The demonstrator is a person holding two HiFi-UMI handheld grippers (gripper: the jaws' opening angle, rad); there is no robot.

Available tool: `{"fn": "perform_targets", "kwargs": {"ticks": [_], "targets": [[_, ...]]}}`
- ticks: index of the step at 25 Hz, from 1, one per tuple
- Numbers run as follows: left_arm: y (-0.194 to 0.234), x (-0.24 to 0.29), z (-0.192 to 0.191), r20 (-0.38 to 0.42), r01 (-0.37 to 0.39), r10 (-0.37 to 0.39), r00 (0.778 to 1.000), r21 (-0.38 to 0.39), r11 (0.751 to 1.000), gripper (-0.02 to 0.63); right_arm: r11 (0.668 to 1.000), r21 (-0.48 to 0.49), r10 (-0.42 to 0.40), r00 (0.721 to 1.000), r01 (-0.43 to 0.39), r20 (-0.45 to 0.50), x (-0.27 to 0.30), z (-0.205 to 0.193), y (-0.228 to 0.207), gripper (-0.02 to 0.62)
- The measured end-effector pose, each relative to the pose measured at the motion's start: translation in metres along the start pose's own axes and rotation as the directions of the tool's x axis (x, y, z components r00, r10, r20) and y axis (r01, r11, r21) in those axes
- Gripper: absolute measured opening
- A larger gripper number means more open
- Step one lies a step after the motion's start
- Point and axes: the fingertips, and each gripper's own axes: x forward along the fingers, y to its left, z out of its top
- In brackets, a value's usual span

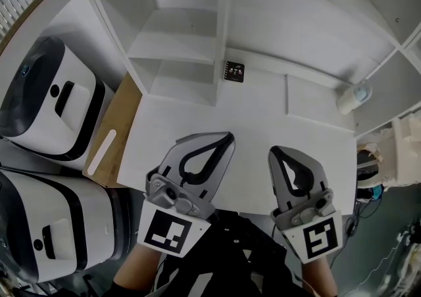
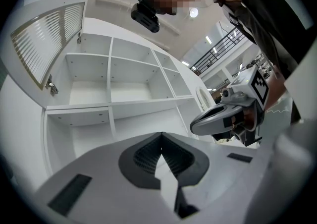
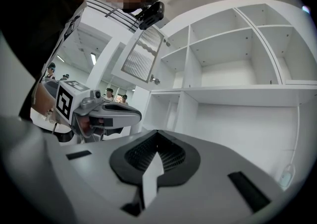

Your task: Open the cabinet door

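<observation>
**A:** What is seen nearest?

**B:** The left tongs (image 1: 225,137) and right tongs (image 1: 272,151) are held side by side, apart. Each pair is pressed together, tip to tip. Two white machines (image 1: 52,102) are seen just left of them.

**A:** And beyond?

**B:** The white cabinet (image 1: 217,33) is faced by both tongs, and a small black tag (image 1: 233,71) is fixed to its front.

**A:** Where is the door?

**B:** The slatted door (image 2: 47,39) is found at the cabinet's upper left, swung open, well apart from both tongs.
</observation>
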Motion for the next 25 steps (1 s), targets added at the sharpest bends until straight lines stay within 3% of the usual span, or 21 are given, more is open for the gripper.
{"fn": "perform_targets", "kwargs": {"ticks": [25], "targets": [[0.0017, 0.0057, -0.0068, -0.007, 0.000, 0.000, 1.000, -0.013, 1.000, -0.005, 1.000, -0.011, 0.017, 1.000, -0.017, -0.014, 0.0053, -0.0043, -0.0017, -0.002]]}}
